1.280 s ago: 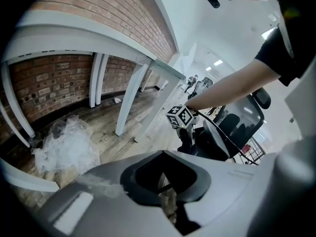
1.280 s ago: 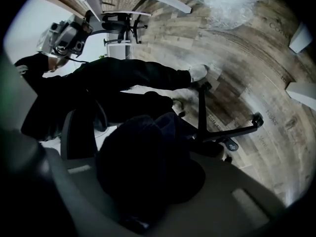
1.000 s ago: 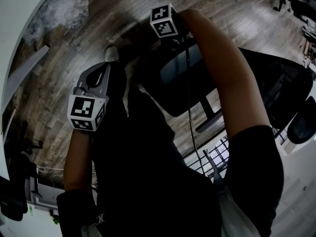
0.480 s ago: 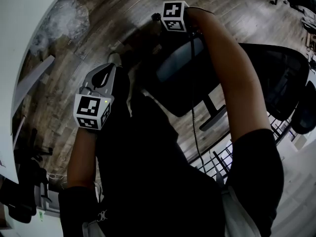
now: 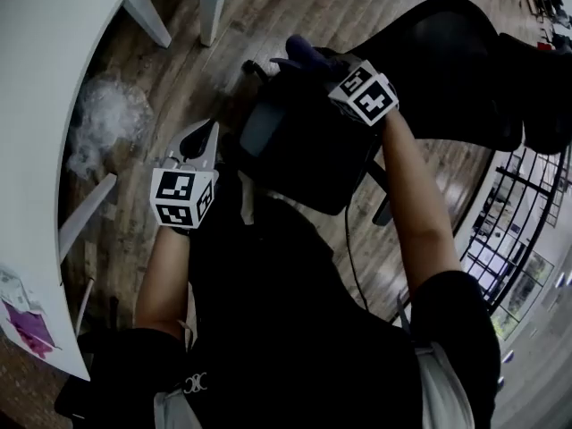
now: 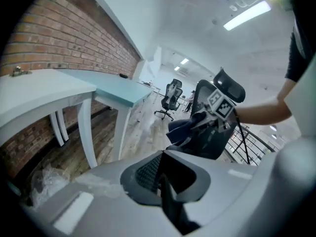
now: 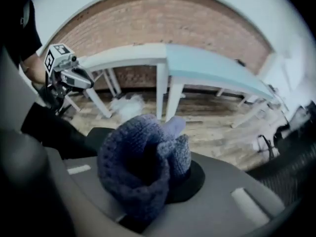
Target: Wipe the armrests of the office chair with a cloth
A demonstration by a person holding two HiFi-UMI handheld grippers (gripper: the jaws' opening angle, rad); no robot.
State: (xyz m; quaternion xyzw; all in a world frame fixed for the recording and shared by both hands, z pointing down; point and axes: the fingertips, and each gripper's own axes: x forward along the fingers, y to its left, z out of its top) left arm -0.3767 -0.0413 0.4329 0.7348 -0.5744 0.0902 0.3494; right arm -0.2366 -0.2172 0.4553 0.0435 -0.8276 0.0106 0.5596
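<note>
A wooden floor (image 5: 295, 7) fills the head view, with a white worktop (image 5: 45, 70) curving down its left side. The black office chair (image 5: 447, 61) stands ahead of the person, its mesh back to the right and its dark seat just below the right arm. The left hand-held gripper (image 5: 198, 141) hangs beside the seat's left edge, its jaws pressed together with nothing between them. The right hand-held gripper (image 5: 326, 65) reaches over the far side of the seat, clamped on the cloth (image 7: 140, 167). The cloth is a blue-violet, nubby, towel-like fabric, bunched into a rounded wad with one paler corner poking up. Whether it touches an armrest cannot be told.
</note>
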